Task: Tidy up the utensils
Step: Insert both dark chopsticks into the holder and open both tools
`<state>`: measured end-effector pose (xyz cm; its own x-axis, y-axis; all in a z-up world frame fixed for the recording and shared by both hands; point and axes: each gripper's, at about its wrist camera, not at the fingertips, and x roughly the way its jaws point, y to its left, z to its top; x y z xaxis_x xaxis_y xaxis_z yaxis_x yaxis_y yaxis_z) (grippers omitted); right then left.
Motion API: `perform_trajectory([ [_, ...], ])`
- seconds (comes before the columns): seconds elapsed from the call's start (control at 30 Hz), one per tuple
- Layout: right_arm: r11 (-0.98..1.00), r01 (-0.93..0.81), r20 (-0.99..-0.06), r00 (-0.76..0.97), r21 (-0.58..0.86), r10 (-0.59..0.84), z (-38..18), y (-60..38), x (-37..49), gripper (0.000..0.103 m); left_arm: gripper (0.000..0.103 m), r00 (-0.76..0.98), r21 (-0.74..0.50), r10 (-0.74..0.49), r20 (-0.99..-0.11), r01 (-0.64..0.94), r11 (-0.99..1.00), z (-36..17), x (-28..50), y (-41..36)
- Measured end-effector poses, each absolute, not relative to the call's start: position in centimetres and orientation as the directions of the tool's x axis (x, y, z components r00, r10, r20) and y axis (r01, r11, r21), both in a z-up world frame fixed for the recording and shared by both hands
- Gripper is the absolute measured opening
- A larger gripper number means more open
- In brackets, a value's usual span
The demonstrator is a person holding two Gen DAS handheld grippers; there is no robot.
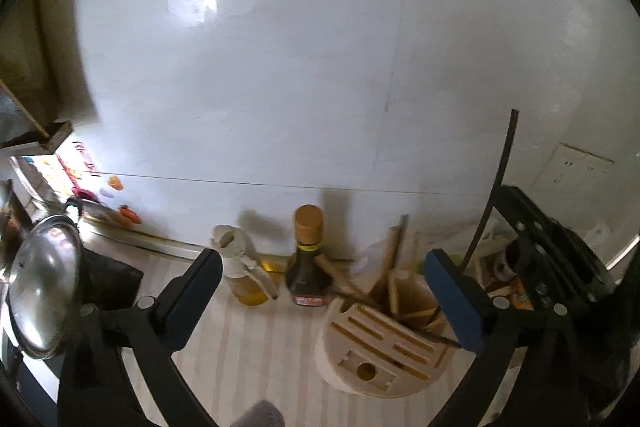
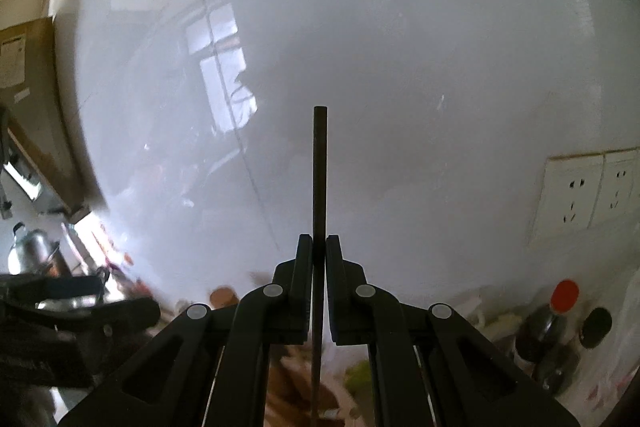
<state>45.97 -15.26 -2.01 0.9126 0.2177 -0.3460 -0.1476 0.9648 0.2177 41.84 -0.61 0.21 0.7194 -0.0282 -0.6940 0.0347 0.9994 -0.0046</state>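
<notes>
Left gripper [image 1: 322, 291] fingers [image 1: 454, 301] spread wide, nothing between them, hovering over the table [image 1: 256, 359]. Right gripper [image 2: 319, 247] fingers [image 2: 303, 267] pinched narrow on a thin dark chopstick [image 2: 320, 171], which stands upright and pokes well above the fingertips toward the wall [image 2: 400, 67]; the same stick shows in the left view at far right, rising past the right gripper's black frame. White glossy wall fills most of both views. Striped table below. Steel pot lid [image 1: 42, 287] at left edge. Pale wooden utensil holder [image 1: 380, 351] sits near right of centre, slotted top facing up, with a taller open compartment behind the slots; a dark thin stick lies across its top. Dark sauce bottle [image 1: 308, 259] with tan cap stands behind the holder, an oil bottle [image 1: 242, 267] just beside it to the left. Double wall socket [image 2: 588, 191] low on the right.
</notes>
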Motion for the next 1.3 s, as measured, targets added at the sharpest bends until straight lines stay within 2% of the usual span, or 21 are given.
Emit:
perform_trajectory([
  [0.07,0.964,-0.145,-0.359,0.907,0.223,0.219,-2.2,-15.5,45.2,0.023,0.103,0.721,0.010,-0.001,-0.693,0.011,1.000,0.0,41.4,-0.1],
  [0.1,0.964,-0.137,-0.365,0.906,0.228,0.215,-2.2,-15.7,44.6,0.040,0.103,0.722,0.011,0.006,-0.692,0.002,1.000,-0.1,41.0,0.1],
  [0.13,0.962,-0.135,-0.364,0.906,0.236,0.216,-2.1,-15.9,43.9,0.050,0.103,0.727,0.011,0.010,-0.687,-0.003,1.000,-0.2,40.5,0.4],
  [0.37,0.970,-0.062,-0.421,0.893,0.235,0.159,-1.9,-16.9,39.1,0.070,0.103,0.735,0.024,0.022,-0.678,-0.008,1.000,-1.0,37.0,1.8],
  [0.53,0.971,0.004,-0.457,0.883,0.238,0.109,-2.8,-16.9,35.3,0.077,0.103,0.714,0.033,0.029,-0.700,-0.007,0.999,-2.0,35.4,2.6],
  [0.63,0.956,0.022,-0.477,0.870,0.293,0.126,-2.8,-17.2,34.7,0.077,0.103,0.693,0.037,0.041,-0.719,-0.020,0.999,-2.3,35.6,2.9],
  [0.73,0.947,0.031,-0.479,0.868,0.319,0.133,-1.9,-18.3,34.2,0.073,0.103,0.693,0.059,0.060,-0.718,-0.025,0.998,-2.2,36.2,2.8],
  [0.83,0.933,-0.019,-0.501,0.840,0.358,0.210,-1.2,-18.3,35.9,0.069,0.103,0.661,0.053,0.069,-0.747,-0.044,0.998,-2.4,37.8,3.0],
  [0.97,0.899,-0.063,-0.552,0.770,0.434,0.320,-0.9,-18.3,41.1,0.039,0.103,0.625,0.077,0.123,-0.771,-0.101,0.992,-2.3,40.4,3.8],
  [1.17,0.901,-0.094,-0.645,0.667,0.424,0.373,-2.3,-17.3,48.4,0.038,0.103,0.569,0.126,0.172,-0.804,-0.120,0.985,-3.7,44.1,4.3],
  [1.3,0.892,-0.089,-0.661,0.641,0.443,0.391,-3.4,-17.2,51.4,0.038,0.103,0.532,0.122,0.186,-0.826,-0.153,0.981,-4.9,46.0,5.1],
])
